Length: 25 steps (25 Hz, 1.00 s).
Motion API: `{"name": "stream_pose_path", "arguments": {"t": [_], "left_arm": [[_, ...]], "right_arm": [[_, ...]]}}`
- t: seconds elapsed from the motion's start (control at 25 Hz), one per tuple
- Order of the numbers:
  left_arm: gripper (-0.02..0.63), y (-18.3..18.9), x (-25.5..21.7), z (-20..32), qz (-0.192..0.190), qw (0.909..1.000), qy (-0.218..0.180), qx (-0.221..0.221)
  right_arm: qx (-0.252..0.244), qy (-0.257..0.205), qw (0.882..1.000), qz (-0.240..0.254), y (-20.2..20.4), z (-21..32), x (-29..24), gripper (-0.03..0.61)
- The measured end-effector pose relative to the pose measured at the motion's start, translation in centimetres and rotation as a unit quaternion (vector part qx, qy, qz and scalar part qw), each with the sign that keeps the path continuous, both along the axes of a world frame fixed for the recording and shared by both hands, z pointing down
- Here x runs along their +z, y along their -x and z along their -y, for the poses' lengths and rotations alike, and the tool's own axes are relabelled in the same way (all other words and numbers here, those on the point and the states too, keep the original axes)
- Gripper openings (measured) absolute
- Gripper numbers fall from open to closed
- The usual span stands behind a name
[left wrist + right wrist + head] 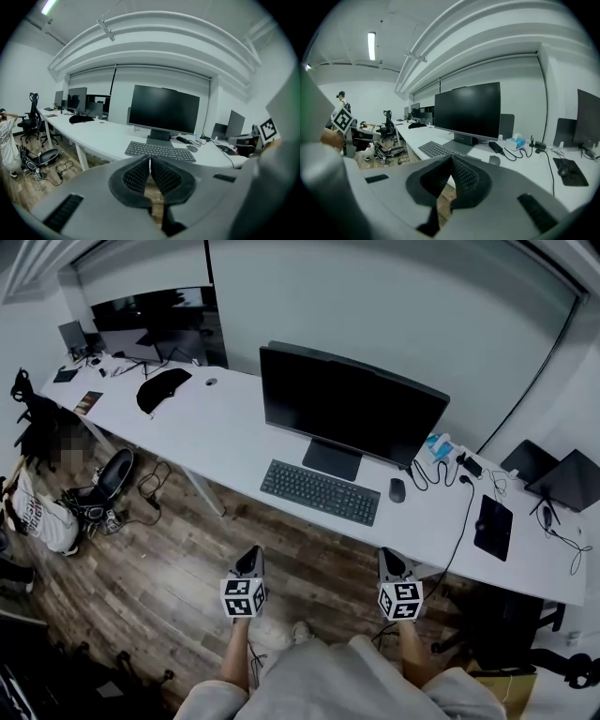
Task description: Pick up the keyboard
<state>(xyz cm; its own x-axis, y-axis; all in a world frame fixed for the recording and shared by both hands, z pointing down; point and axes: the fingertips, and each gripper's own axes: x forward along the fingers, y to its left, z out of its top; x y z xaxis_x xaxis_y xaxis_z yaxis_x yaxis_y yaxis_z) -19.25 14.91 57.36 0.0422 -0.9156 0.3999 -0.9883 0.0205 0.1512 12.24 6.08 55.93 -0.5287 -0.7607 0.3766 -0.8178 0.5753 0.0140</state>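
Keyboard [320, 491]: flat along the front edge of the surface [225, 437], just before the monitor [349, 407] stand, mouse [397, 489] beside it, laid out for typing. Left tongs [251, 557] and right tongs [390, 559]: clenched, empty, over the floor [169, 587] short of it, spaced probably for an end-to-end lift.

Closed tool [150, 161] faces keyboard [160, 150] below monitor [164, 109].

An office: long white desk [234, 442], monitors [347, 404], swivel chairs [32, 123]

A long white bench [234, 427] runs along a pale wall [394, 306] over dark wood-plank floor [169, 577]. A strip light [371, 45] glows overhead.
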Motion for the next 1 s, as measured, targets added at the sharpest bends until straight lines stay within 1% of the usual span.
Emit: {"name": "stream_pose_path", "arguments": {"t": [0.36,0.6,0.84,1.0], "left_arm": [[0.012,1.6,1.1,3.6,-0.008,0.9997,0.008,0.024],[0.012,1.6,1.8,5.6,-0.009,0.9993,0.015,0.033],[0.012,2.8,2.3,8.9,-0.004,0.9993,0.020,0.032],[0.012,3.5,2.5,12.5,0.000,0.9992,0.025,0.029]], "right_arm": [[0.019,0.016,1.000,-0.007,1.5,1.5,1.3,-0.002],[0.026,0.024,0.999,-0.004,1.3,3.0,2.1,-0.002],[0.027,0.028,0.999,0.004,2.3,6.3,3.1,-0.002],[0.026,0.030,0.999,0.009,3.1,9.9,3.5,-0.002]]}}
